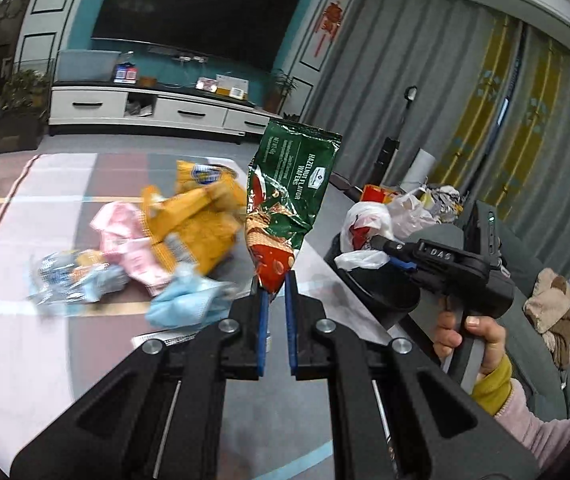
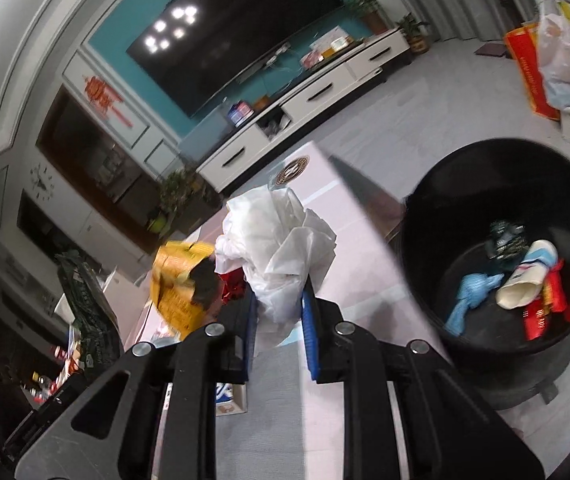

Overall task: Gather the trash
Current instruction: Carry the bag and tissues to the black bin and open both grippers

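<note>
My left gripper is shut on the bottom end of a green and red hazelnut wafer wrapper and holds it upright above the table. My right gripper is shut on a crumpled white plastic bag, lifted above the table's edge, left of a black trash bin. The bin holds several pieces of trash. The right gripper also shows in the left wrist view, with the white bag over the bin's rim. A yellow wrapper, pink wrapper and blue wrappers lie on the table.
A TV stand and large TV stand across the floor. Bags and a red box sit beyond the bin. A grey sofa with a cloth is at the right. A yellow wrapper and the green wrapper show left in the right wrist view.
</note>
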`<action>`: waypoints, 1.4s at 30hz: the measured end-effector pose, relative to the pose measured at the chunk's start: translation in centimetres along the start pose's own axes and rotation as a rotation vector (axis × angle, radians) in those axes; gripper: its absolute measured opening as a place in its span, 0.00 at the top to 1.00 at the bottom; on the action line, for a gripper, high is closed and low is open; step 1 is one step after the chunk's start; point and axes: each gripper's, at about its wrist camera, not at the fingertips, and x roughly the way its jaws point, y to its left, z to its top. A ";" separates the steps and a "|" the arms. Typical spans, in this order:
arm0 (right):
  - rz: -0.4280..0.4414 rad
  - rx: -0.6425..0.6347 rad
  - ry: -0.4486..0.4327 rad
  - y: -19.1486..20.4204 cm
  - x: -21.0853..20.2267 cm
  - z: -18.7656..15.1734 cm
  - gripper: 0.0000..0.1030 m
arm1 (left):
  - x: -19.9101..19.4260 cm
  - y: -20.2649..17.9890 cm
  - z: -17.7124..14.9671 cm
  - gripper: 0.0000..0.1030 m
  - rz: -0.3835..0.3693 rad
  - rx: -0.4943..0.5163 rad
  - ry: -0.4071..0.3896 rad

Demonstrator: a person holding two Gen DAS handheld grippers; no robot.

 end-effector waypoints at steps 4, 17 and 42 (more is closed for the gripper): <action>-0.086 0.037 -0.058 -3.0 -2.2 1.2 0.80 | 3.1 -3.0 0.4 0.91 -0.013 0.035 0.033; -0.276 0.132 -0.083 -10.7 -5.8 3.0 0.80 | 15.2 -14.2 1.6 0.91 -0.102 0.203 0.177; -0.283 0.248 -0.012 -12.4 -4.2 2.7 0.36 | 17.6 -13.0 -0.4 0.19 -0.023 0.197 0.249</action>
